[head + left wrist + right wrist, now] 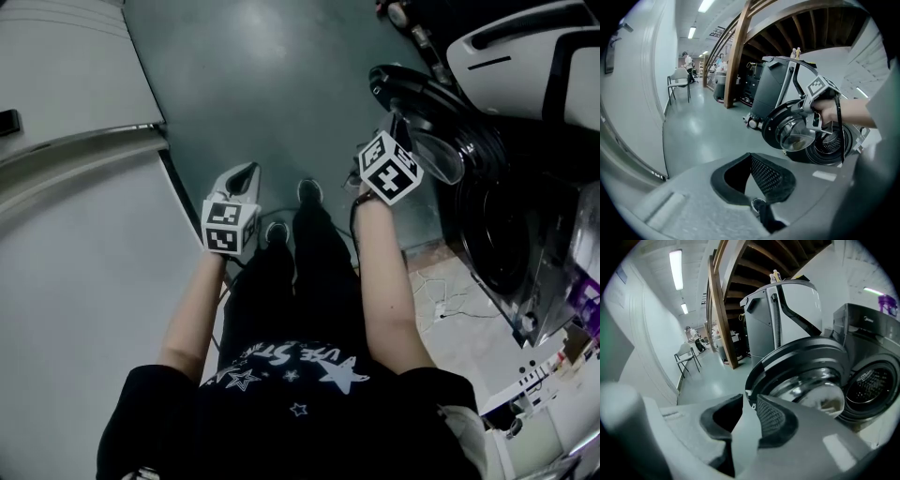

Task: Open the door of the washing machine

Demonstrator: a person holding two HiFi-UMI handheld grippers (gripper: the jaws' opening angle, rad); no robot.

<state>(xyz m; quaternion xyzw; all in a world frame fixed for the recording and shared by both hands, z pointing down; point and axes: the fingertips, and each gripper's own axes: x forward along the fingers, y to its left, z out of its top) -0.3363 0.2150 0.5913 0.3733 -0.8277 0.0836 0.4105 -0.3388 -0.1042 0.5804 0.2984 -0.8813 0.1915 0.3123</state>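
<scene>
**Right gripper.** My jaws stand apart with nothing between the pads. The black rim of the door lies right at their tips. I cannot tell whether it touches them.

**Left gripper.** My jaws are apart and empty. The door is well ahead of them and off to the right.

**Position.** The door stands swung out from the washing machine. The drum opening is exposed beyond my right jaws, to their right.

**Handling (judged).**
- The door is a rigid hinged part, probably fairly heavy, and it will travel only along its arc.
- The domed glass looks slick and breakable, so it is no place for the pads.
- The plastic rim at the free edge, the part nearest my right tips, offers the best hold and leverage.

**Clearance.** There is open floor ahead and to the left of both pairs of jaws. The grey appliance behind the door limits further swing, and a knock there is the main risk.
</scene>
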